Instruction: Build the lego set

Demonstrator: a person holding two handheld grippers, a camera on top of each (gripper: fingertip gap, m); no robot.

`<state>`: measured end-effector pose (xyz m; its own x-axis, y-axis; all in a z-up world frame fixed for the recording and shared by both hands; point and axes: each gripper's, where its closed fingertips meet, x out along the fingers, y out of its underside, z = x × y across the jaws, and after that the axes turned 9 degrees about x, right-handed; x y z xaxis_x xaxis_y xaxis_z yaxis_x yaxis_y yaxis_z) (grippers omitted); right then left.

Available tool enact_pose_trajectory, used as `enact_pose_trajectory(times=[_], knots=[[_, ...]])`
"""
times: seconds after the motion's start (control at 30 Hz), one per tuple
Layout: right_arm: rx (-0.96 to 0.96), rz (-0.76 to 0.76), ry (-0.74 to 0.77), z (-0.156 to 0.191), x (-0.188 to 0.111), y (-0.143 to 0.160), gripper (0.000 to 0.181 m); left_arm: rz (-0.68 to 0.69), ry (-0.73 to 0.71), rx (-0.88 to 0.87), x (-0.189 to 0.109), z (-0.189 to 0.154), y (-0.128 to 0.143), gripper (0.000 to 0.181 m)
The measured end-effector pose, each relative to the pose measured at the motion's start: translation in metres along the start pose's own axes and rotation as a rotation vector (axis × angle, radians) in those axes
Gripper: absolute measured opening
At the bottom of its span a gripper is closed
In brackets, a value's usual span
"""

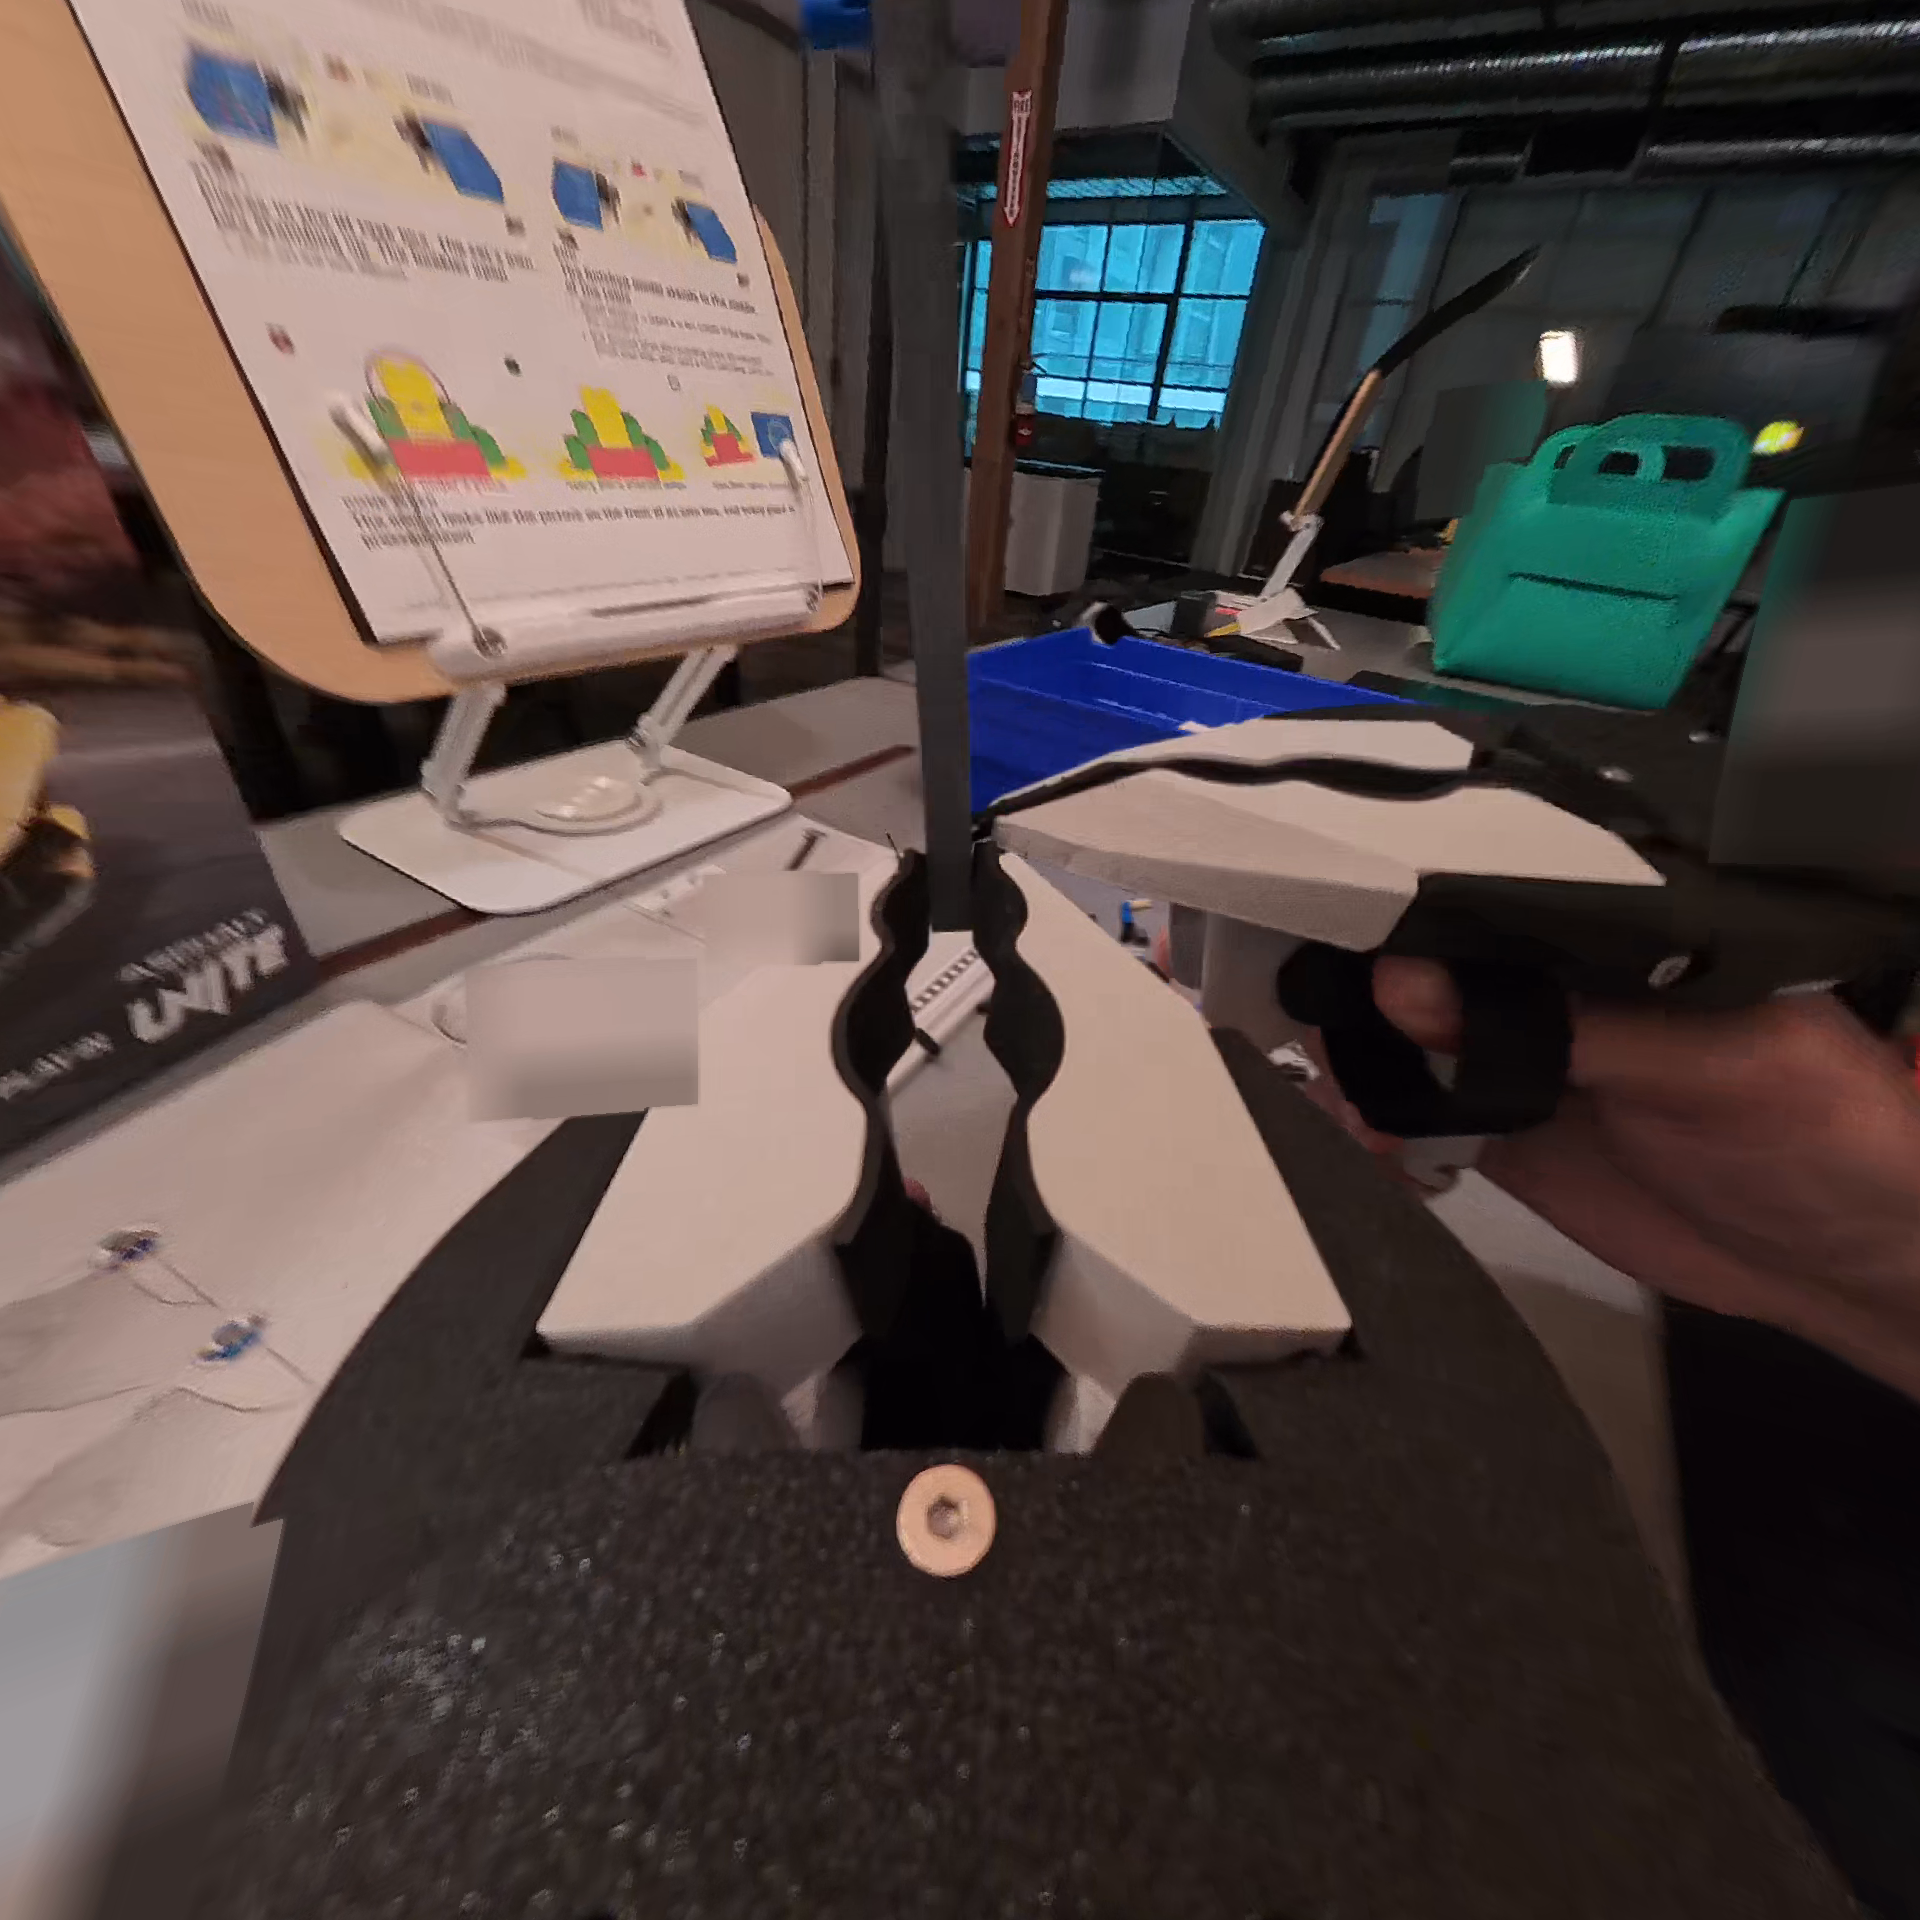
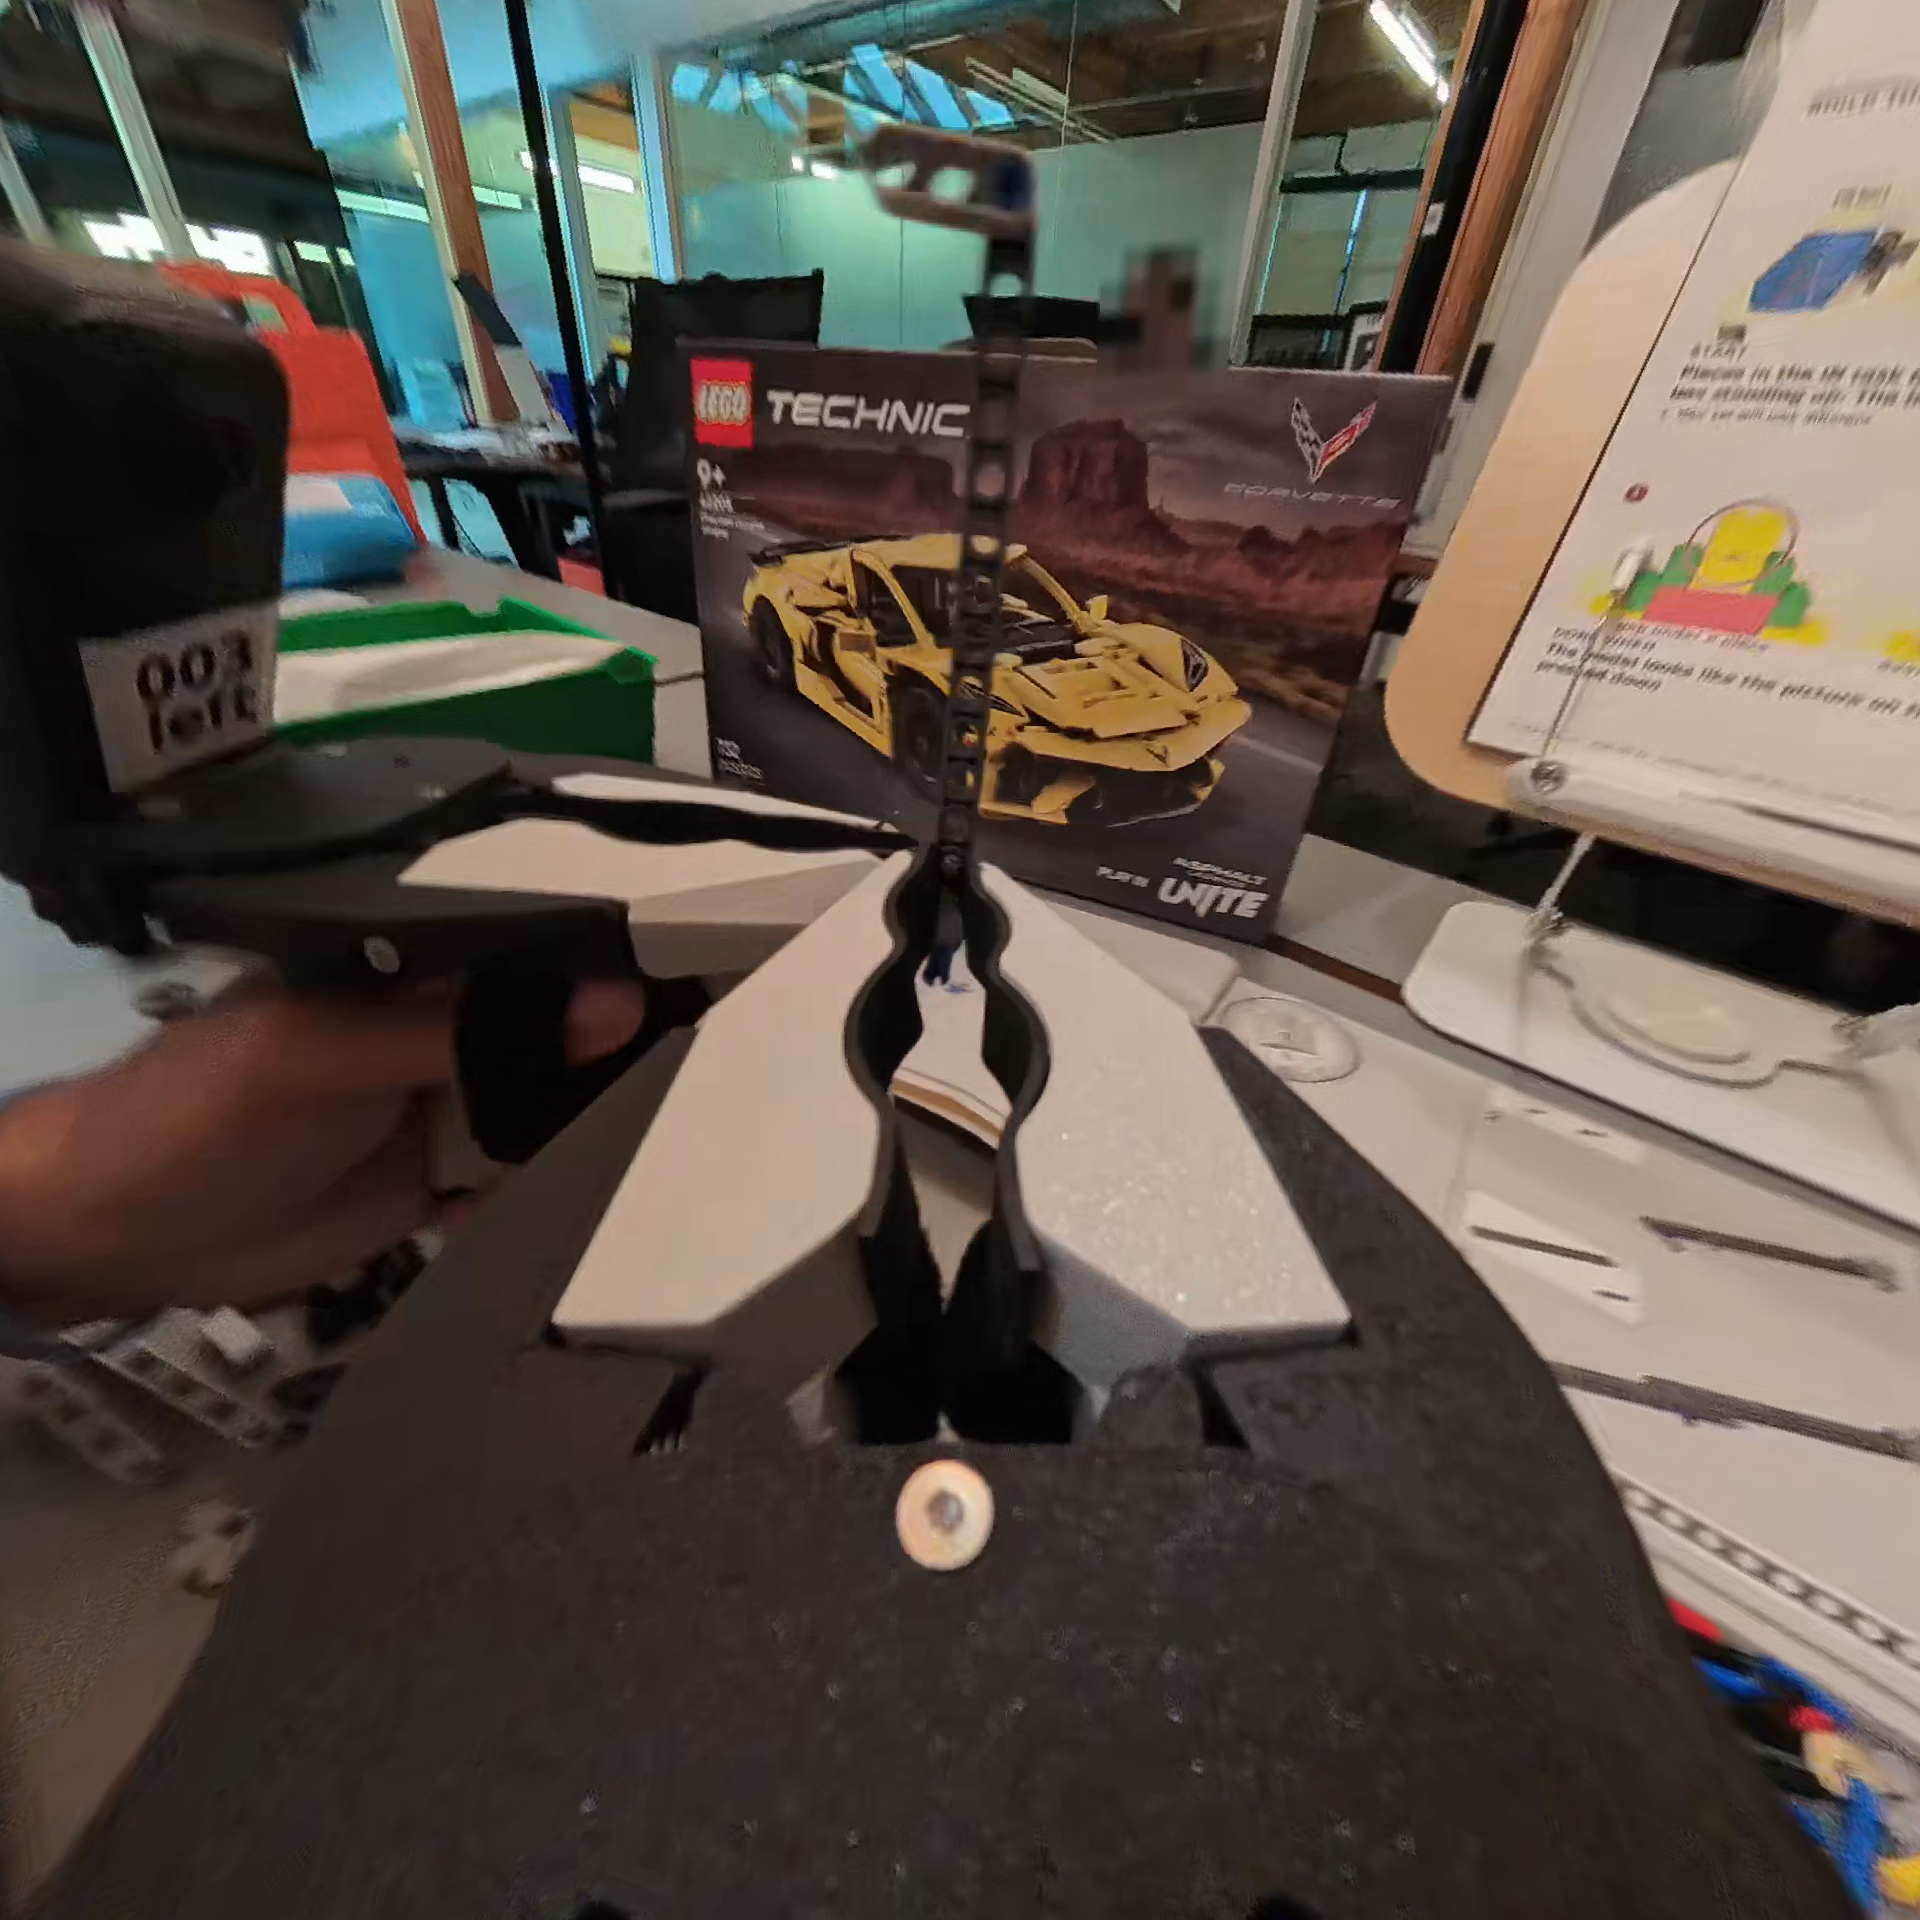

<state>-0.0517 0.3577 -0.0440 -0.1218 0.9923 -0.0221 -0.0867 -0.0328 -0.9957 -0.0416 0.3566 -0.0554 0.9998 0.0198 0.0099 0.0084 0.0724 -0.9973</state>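
Left gripper (image 1: 948,883): held level over the table, fingers pointing forward; its tips are pressed onto the lower end of a long dark beam (image 1: 920,468), which stands upright out of them.
Right gripper (image 2: 951,868): also level, meeting the left gripper at roughly a right angle; its tips are pinched on the foot of the same beam (image 2: 982,540), so both tools grip one spot.
Hands: in the left wrist view a hand (image 1: 1704,1153) wraps the right gripper's black handle, one finger through the trigger loop; in the right wrist view the other hand (image 2: 208,1153) grips the left tool the same way.
Beam: black, thin, with a row of holes along its length; it rises straight up from the two sets of tips. At its top end sits a small grey piece with a blue part (image 2: 951,182), blurred.
Writing: the set's box (image 2: 1039,623) bears a logo, printed words and a yellow sports car picture; a sticker (image 2: 182,691) on the left gripper carries characters; an instruction sheet (image 1: 468,301) with brick pictures rests on a wooden stand (image 1: 177,416).
Table (image 1: 208,1164): white. Loose grey and black parts (image 2: 156,1382) lie beneath the left-hand tool. A blue bin (image 1: 1101,707) sits behind, and a green bin (image 2: 468,675) to the side.
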Motion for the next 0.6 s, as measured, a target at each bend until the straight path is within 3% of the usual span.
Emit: enact_pose_trajectory(times=[0.13, 0.2, 0.33, 0.5, 0.6], knots=[[-0.116, 0.048, 0.013, -0.01, -0.001, 0.004, 0.004, -0.004, 0.045, -0.153, 0.001, 0.006, 0.004, 0.007], [-0.115, 0.123, -0.05, -0.009, -0.007, 0.007, 0.004, 0.003, 0.038, -0.179, -0.001, 0.013, 0.006, 0.006], [-0.114, 0.685, -0.242, -0.025, -0.045, 0.072, 0.004, 0.046, 0.002, -0.186, -0.002, 0.025, 0.014, 0.006], [-0.235, 1.158, -0.353, -0.055, -0.109, 0.135, 0.005, 0.087, -0.006, -0.181, -0.001, 0.027, 0.021, 0.006], [-0.327, 1.316, -0.391, -0.061, -0.132, 0.153, 0.005, 0.104, 0.003, -0.18, 0.001, 0.025, 0.024, 0.007]])
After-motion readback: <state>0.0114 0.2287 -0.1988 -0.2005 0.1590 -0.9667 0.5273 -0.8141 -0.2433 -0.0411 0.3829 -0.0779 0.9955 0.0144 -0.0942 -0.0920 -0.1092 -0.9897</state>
